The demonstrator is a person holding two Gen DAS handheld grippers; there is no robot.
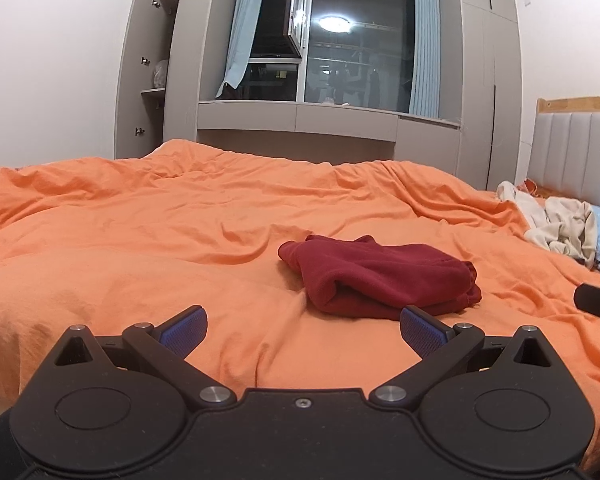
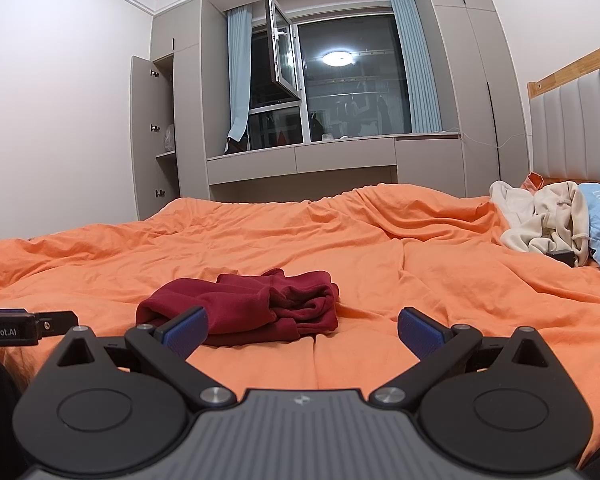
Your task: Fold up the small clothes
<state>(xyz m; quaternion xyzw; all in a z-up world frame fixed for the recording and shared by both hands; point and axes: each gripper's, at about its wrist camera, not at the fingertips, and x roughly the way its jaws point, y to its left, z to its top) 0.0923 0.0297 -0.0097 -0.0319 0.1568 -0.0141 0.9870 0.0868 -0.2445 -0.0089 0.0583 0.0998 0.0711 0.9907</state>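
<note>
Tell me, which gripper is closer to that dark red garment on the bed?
Left, narrowly. The left gripper has the red garment just beyond its right fingertip; the right gripper sits off to the garment's right. Both open.

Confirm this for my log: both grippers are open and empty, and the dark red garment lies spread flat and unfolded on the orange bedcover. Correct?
Not quite. The dark red garment is not spread flat: both wrist views show it as a folded bundle on the orange bedcover. The left gripper and right gripper are indeed open and empty.
</note>
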